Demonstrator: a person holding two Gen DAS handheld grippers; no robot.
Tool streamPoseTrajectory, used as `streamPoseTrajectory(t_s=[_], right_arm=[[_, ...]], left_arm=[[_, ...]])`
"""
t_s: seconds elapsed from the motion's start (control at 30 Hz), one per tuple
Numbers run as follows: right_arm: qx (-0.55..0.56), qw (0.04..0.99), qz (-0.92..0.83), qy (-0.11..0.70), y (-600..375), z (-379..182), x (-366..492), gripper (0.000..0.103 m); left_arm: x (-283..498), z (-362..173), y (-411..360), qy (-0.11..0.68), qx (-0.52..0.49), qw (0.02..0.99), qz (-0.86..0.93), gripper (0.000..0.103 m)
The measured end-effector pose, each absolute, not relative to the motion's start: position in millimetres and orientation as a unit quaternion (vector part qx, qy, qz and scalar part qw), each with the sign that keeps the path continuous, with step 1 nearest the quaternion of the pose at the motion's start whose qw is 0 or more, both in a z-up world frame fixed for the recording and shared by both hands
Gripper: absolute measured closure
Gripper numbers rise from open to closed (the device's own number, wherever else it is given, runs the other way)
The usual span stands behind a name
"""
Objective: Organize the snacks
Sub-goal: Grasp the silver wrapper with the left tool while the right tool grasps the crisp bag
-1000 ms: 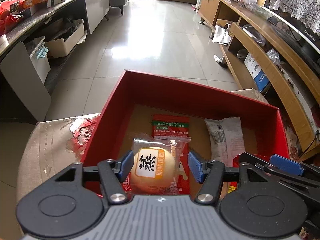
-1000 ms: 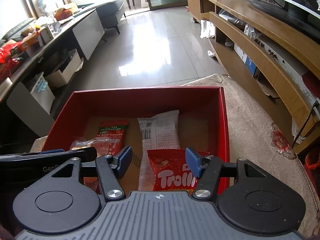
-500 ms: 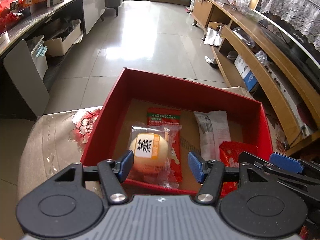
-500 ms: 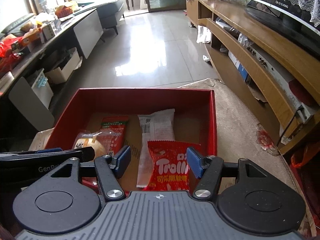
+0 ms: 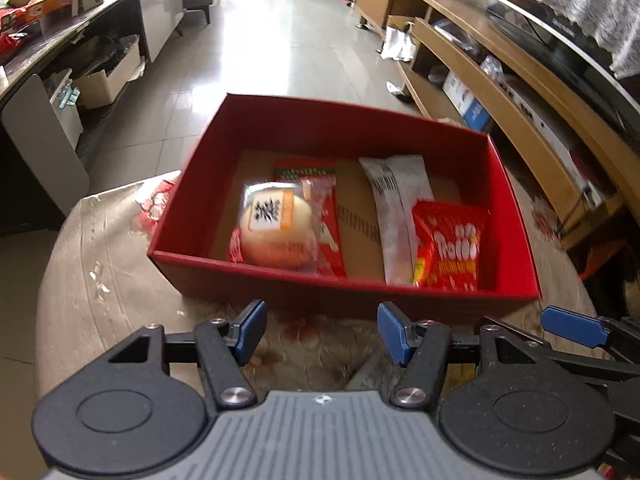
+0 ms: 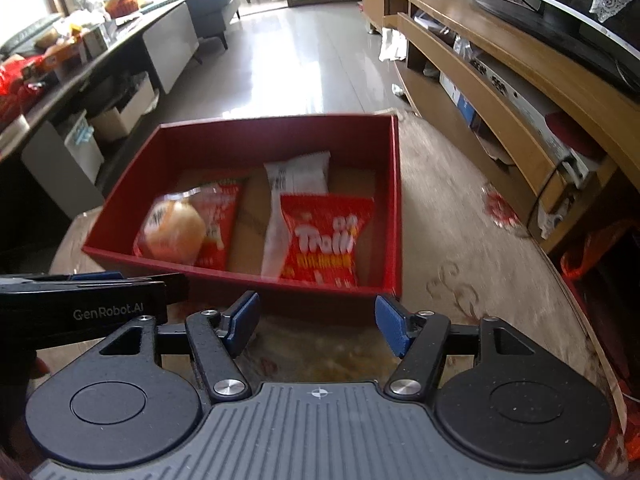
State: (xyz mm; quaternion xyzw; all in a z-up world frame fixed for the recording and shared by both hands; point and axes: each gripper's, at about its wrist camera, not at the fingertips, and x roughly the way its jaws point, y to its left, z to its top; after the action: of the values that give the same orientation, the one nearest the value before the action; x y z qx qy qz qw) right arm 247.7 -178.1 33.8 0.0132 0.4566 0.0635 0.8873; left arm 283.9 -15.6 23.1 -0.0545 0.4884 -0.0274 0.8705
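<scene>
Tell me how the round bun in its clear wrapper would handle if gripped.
The round bun in its clear wrapper probably squashes easily, looking soft and puffy. Its glossy film may slip. Lying on a flat red packet, it might rock when nudged.

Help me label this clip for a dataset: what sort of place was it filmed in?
Most likely a home living room: a long wooden TV cabinet carrying a television, a grey sofa at the far end, and a glossy tiled floor. The red snack box sits on a cloth-covered table.
</scene>
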Motion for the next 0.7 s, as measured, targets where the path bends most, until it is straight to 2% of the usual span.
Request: streamPoseTrajectory(t_s=[0.4, 0.7], right_arm=[[0.010, 0.867, 0.047, 0.496, -193, 5, 216, 0.030], [0.033, 0.852, 0.048, 0.520, -187, -12, 223, 0.026]], left_arm=[[271, 3, -47, 0.518, -0.016, 0.852, -0.070, 0.039], [274, 10, -33, 0.512, -0.032, 0.856, -0.066, 0.038]])
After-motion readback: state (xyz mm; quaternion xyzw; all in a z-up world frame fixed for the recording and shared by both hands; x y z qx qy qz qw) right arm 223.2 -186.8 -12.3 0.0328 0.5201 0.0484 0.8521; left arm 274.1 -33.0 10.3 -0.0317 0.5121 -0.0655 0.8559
